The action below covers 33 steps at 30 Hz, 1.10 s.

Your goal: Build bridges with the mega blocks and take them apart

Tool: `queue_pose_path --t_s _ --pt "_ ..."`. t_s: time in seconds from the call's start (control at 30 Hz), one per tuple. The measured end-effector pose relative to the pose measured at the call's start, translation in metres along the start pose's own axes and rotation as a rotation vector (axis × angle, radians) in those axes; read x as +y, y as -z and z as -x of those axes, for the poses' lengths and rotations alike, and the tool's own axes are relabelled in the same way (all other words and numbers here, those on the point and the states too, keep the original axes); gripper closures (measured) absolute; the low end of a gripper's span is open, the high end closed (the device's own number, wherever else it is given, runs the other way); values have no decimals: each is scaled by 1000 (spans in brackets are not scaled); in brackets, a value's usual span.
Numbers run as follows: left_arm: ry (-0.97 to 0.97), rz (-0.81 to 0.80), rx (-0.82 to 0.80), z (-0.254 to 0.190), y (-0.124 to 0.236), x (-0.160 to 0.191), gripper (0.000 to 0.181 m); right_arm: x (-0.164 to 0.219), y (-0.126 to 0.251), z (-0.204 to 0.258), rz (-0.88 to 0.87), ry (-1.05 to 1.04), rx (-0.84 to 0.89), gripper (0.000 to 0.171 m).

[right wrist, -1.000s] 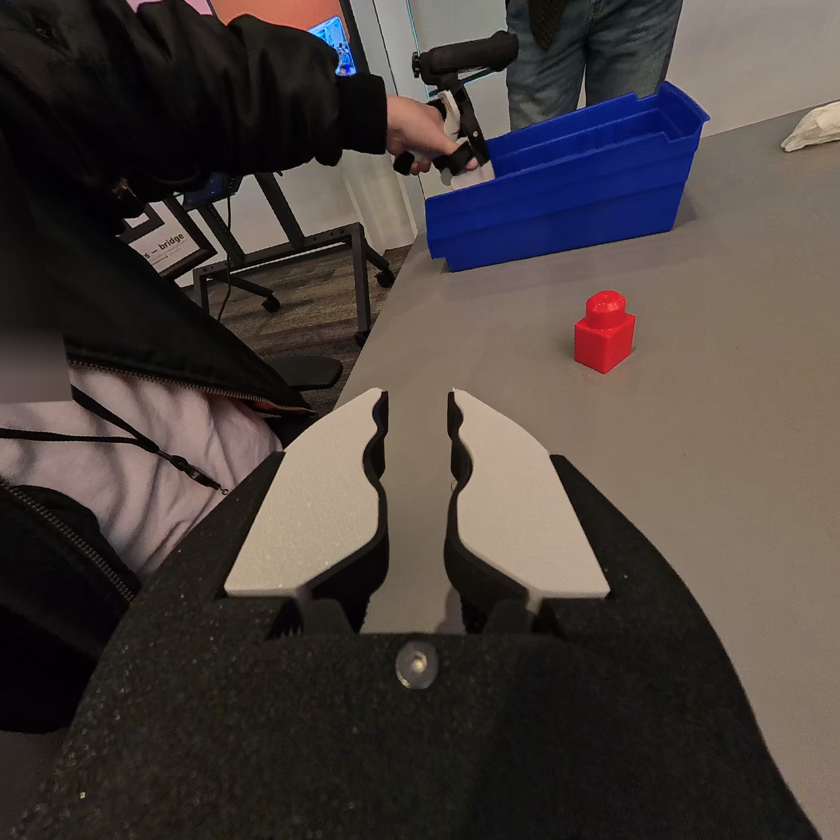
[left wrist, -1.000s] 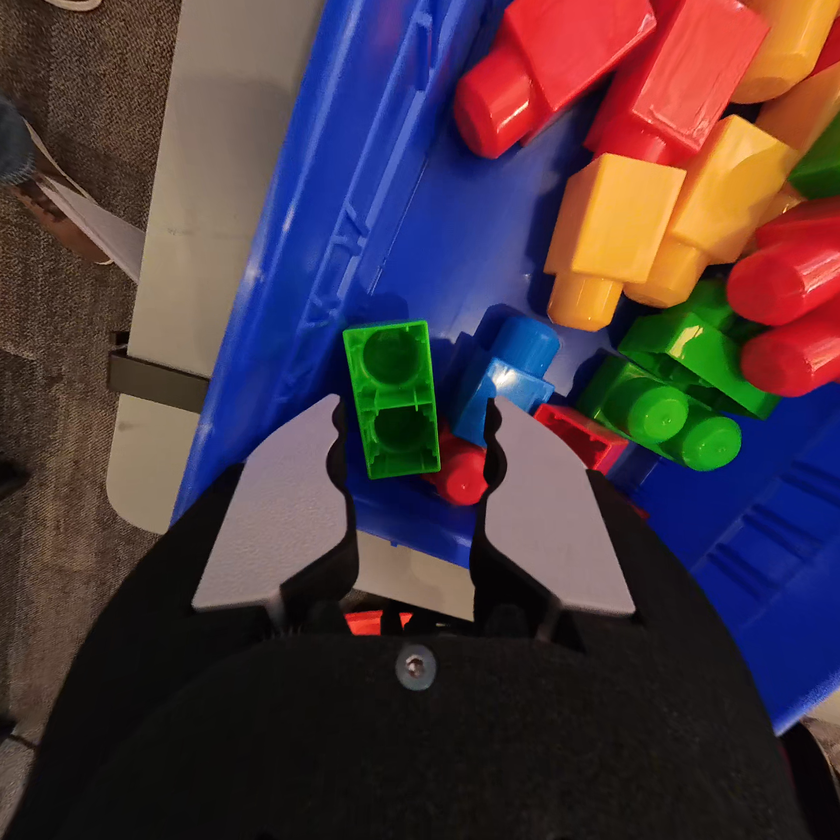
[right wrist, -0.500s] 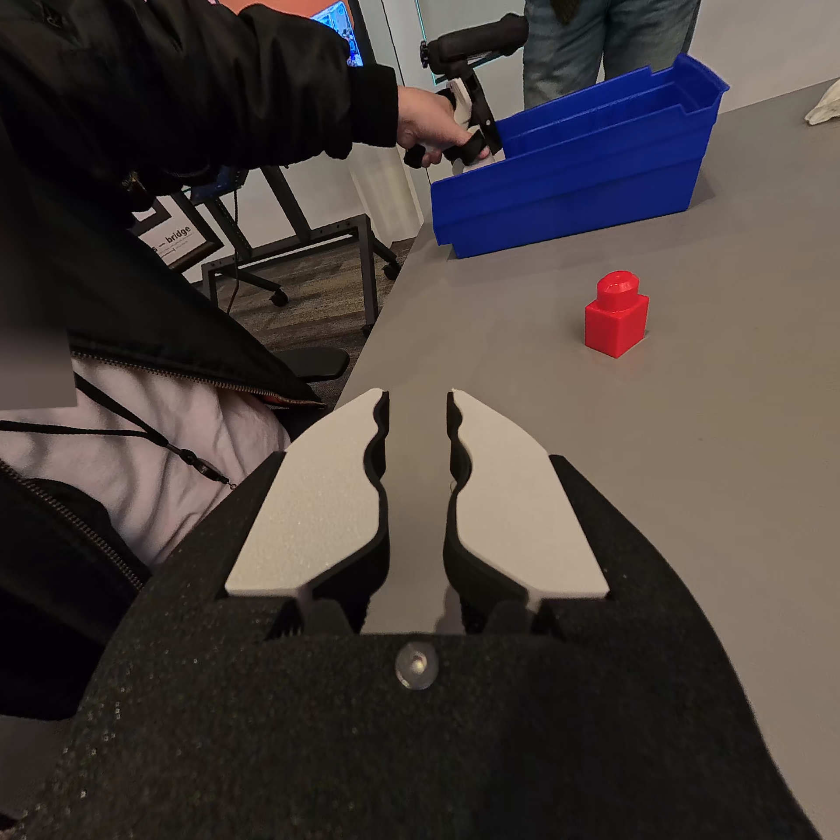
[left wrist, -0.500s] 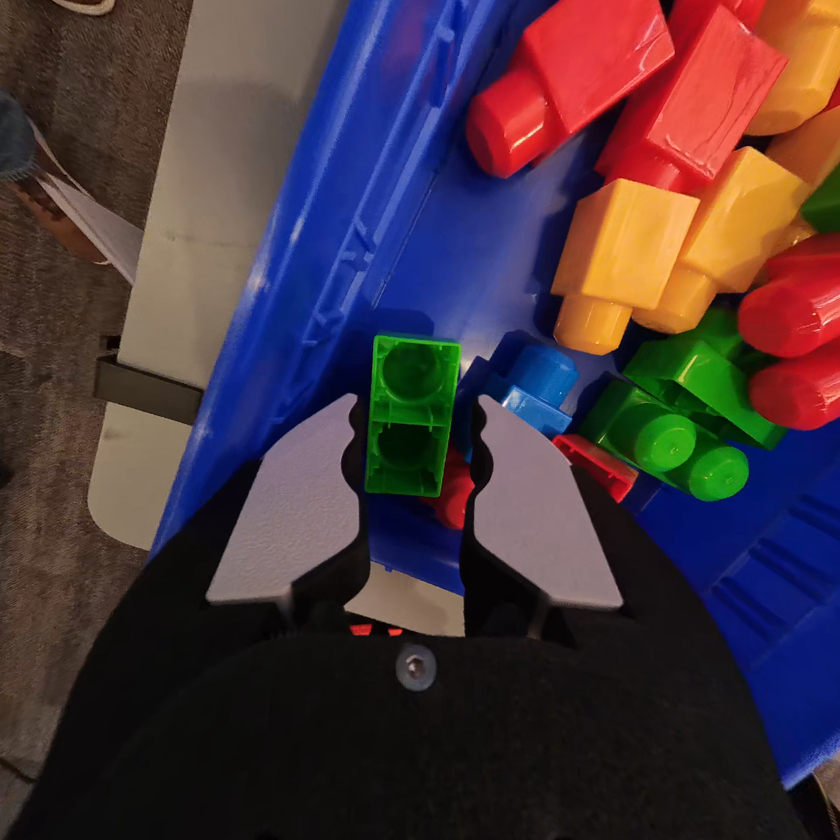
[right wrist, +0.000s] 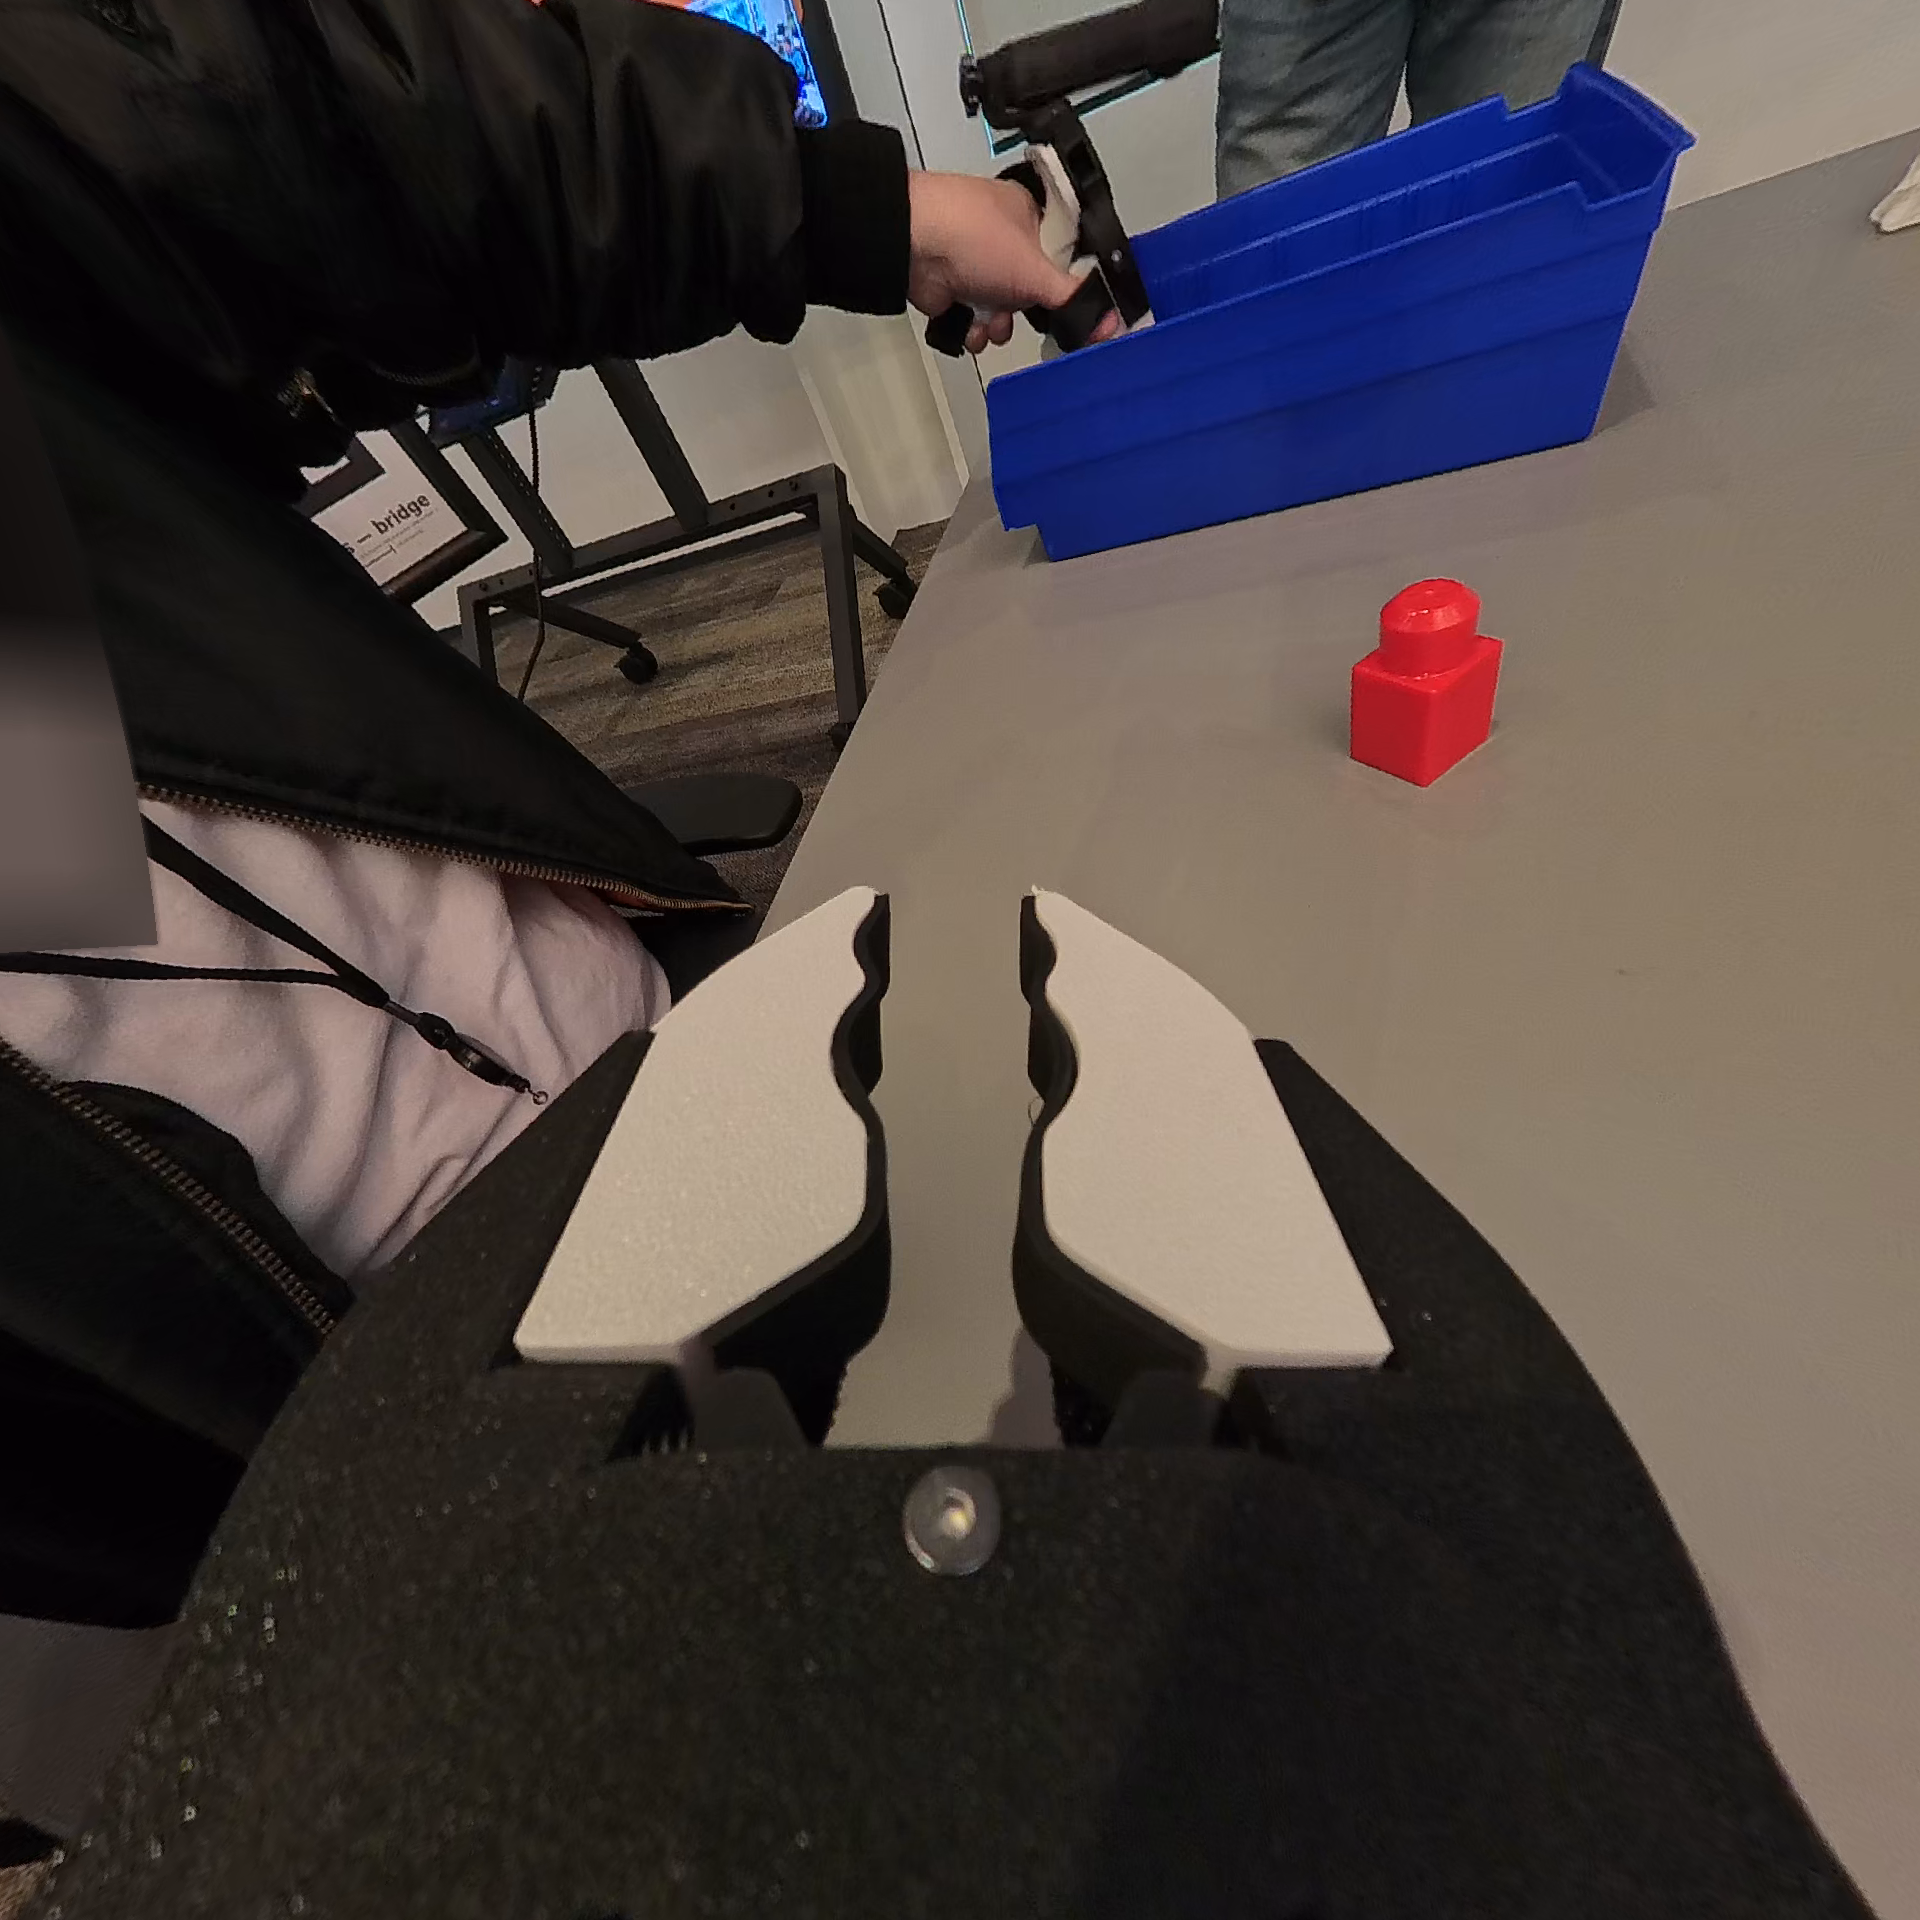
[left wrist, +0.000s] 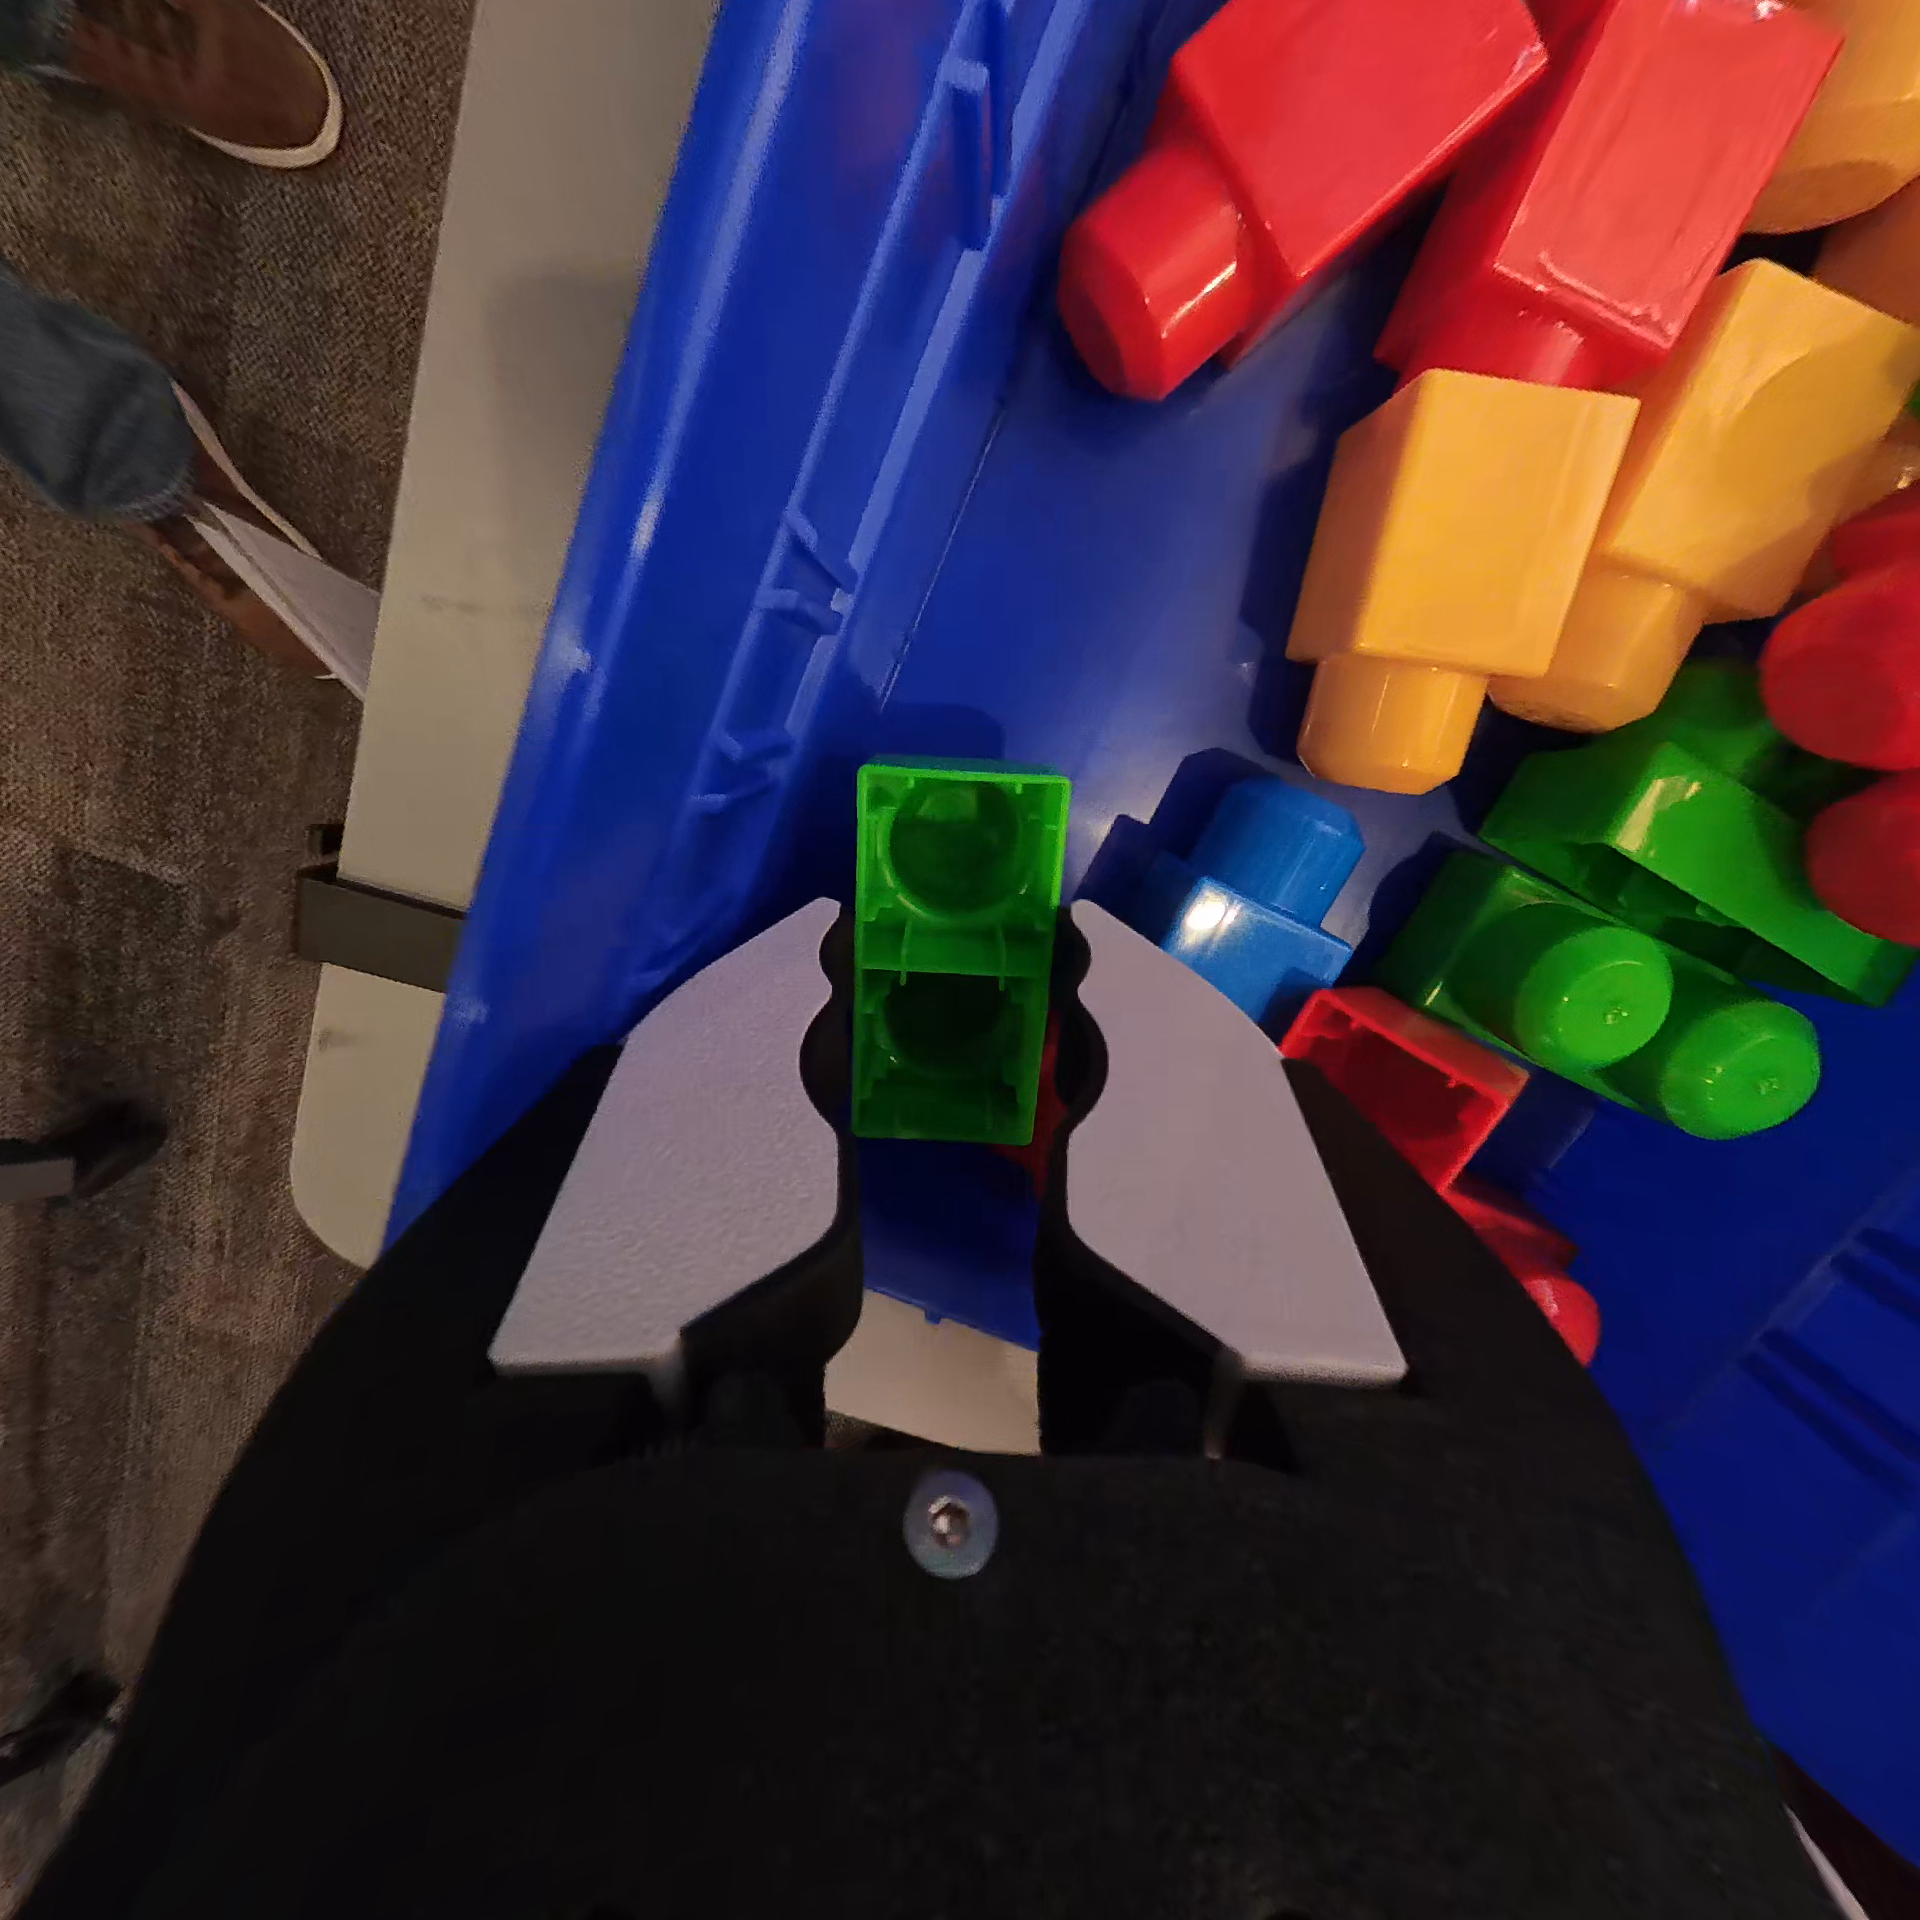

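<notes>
- Fetching a piece for the bridge: my left gripper (left wrist: 951,1023) is pinching a green two-stud block (left wrist: 956,951) hollow side up, at the near-left corner of the blue bin (left wrist: 665,582).
- I judge the next move is a straight lift, clear of the blue block (left wrist: 1262,894) and the red block (left wrist: 1403,1081) just to its right, then a carry to the table.
- My right gripper (right wrist: 954,935) hovers slightly spread, holding nothing.
- One red single-stud block (right wrist: 1425,698) stands upright on the grey table (right wrist: 1455,1039), near the bin; carpet (left wrist: 187,831) and a wheeled stand (right wrist: 665,540) lie beyond its left edge.
</notes>
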<state>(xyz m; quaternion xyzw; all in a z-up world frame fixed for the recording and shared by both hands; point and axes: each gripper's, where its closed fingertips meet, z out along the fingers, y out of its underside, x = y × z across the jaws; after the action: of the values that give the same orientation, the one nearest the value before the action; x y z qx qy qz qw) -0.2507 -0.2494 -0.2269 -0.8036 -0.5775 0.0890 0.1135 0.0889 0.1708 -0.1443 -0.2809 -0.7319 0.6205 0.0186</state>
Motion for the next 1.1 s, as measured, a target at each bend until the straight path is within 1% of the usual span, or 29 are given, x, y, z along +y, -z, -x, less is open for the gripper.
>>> queue_pose_path --t_s 0.1,0.17,0.27,0.37,0.4,0.47,0.57,0.7,0.8,0.83,0.9,0.93,1.0,1.1 --pt "21 -25 57 -5 11 -4 145 -1 2 -1 0 -3 8 148" --pt "15 -67 76 -6 25 -11 145 -3 3 -3 -8 -1 16 148" --pt "16 -137 151 -16 56 -25 145 -5 2 -5 -18 3 32 147" --pt "-49 -203 166 -25 90 -39 145 -7 2 -5 -8 7 45 147" --pt "-67 -230 200 -35 101 -44 145 -8 3 -6 -9 8 51 147" --pt "-99 -265 308 -68 122 -48 145 -10 4 -6 -16 5 60 147" --pt "-174 -352 532 -142 153 -51 145 -13 7 -5 -44 -6 73 147" --pt "-321 -397 807 -252 176 -33 145 -23 7 -5 -102 -40 94 147" --pt "-403 -405 1014 -327 184 -11 145 -37 3 -6 -171 -82 109 145" --pt "-422 -402 1066 -348 185 -4 145 -43 2 -8 -196 -98 121 142" --pt "-457 -410 1190 -386 191 12 145 -55 0 -10 -253 -130 125 137" --pt "-466 -397 1225 -401 192 19 145 -62 0 -12 -280 -149 130 135" --pt "-509 -366 1276 -426 192 34 145 -72 1 -18 -332 -198 147 132" --pt "-560 -351 1300 -448 194 47 145 -81 -1 -28 -385 -255 150 128"
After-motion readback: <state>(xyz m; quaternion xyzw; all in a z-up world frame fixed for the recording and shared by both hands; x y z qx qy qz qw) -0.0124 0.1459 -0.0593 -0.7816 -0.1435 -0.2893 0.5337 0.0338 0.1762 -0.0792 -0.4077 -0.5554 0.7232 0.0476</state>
